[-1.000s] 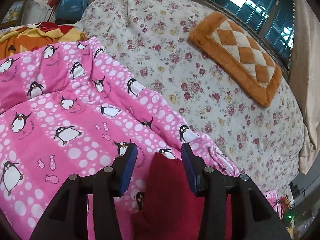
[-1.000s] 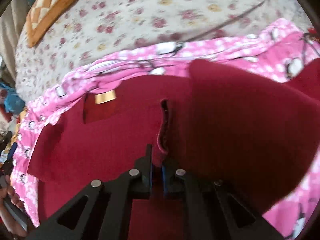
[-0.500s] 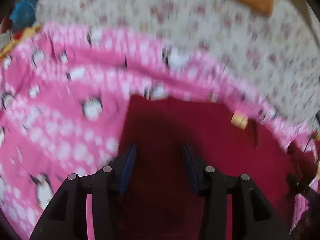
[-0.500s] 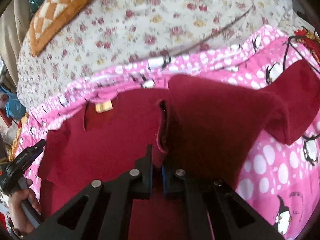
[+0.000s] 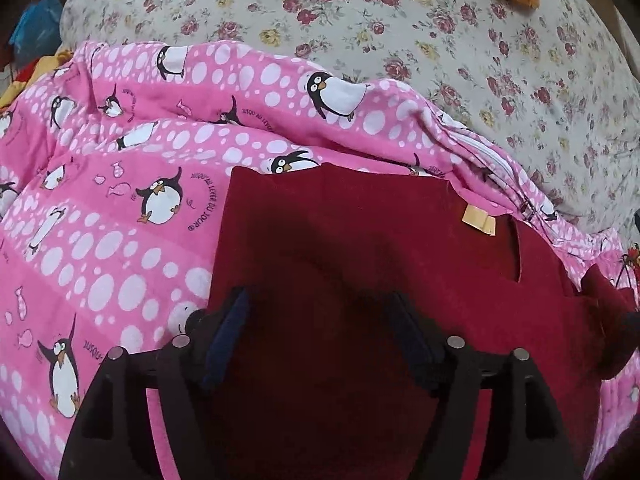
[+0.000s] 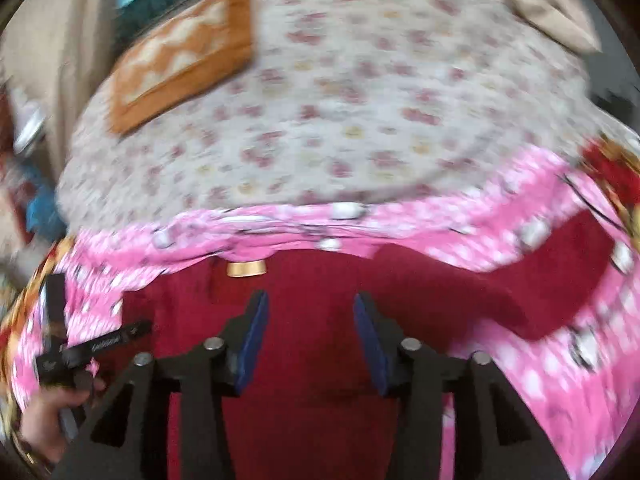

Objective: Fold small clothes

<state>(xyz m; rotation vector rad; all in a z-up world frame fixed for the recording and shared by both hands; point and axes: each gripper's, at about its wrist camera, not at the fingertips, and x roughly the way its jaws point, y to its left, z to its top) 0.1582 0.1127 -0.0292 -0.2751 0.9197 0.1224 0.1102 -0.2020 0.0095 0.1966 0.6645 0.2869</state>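
Note:
A dark red garment (image 5: 360,248) lies flat on a pink penguin-print blanket (image 5: 120,184), with a tan neck label (image 5: 478,220) near its far edge. My left gripper (image 5: 324,320) is open and empty, low over the garment's left part. In the blurred right wrist view the same garment (image 6: 312,360) and its label (image 6: 246,269) show below my right gripper (image 6: 308,320), which is open and empty above the cloth. A red flap, perhaps a sleeve (image 6: 560,272), spreads to the right. The left gripper's body (image 6: 96,344) and the hand on it show at the left.
The blanket lies on a floral bedsheet (image 5: 400,40). An orange checked mat (image 6: 180,56) lies on the sheet at the far side. Colourful bedding (image 6: 616,176) sits at the right edge, and a blue bag (image 5: 32,32) at the far left.
My right gripper has opened and let go of the red garment's folded edge, which now lies flat. My left gripper has swung right over the garment, still open.

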